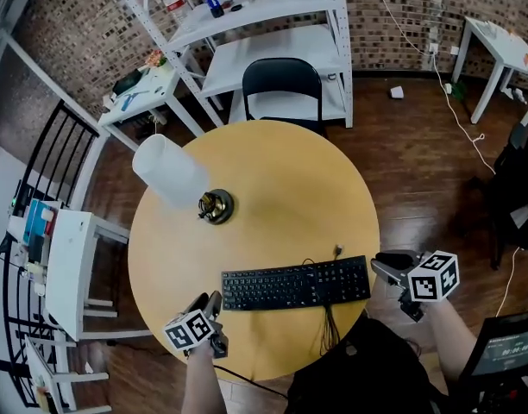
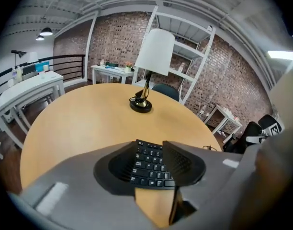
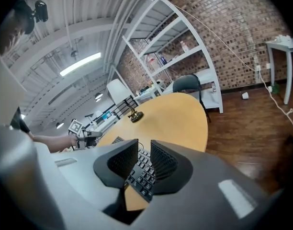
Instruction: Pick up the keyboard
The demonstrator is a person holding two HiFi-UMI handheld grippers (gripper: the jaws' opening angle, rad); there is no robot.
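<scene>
- left gripper point(image 1: 210, 301): sits over the near rim of the round table point(image 1: 281, 188), left side, tips aimed in across the top. Stands with jaws apart, wide gap. Frames the left end of the keyboard point(image 1: 296, 284) between its pads point(image 2: 185, 163) in its own view; clamps nothing. Touching the keyboard or just short of it: cannot tell.
- right gripper point(image 1: 380, 264): hangs at the table's near-right rim, tips pointing in over the top. Has jaws parted too, with a narrower gap than the left. Shows the keyboard's right end through the gap between its pads point(image 3: 163, 164); grips nothing.
- forearms point(image 1: 202, 378) behind both grippers, off the table's near edge.
- keyboard: black, lies flat on the table close to the near rim, long side roughly along that rim, spanning from one gripper to the other.
- cable point(image 1: 327, 324): black, leaves the keyboard and drops over the table's near rim.
- lamp point(image 1: 169, 171): stands left of the table's centre, white shade, dark round base, well apart from the keyboard.
- side table point(image 1: 70, 266): white, off the table's left rim, not touching it.
- chair point(image 1: 281, 80): black, just beyond the table's far rim, facing in.
- shelving point(image 1: 273, 50): white, past the chair on the table's far side, bottles point(image 1: 212, 0) on an upper shelf.
- brick wall point(image 1: 393, 15): farthest from the table, behind the shelving.
</scene>
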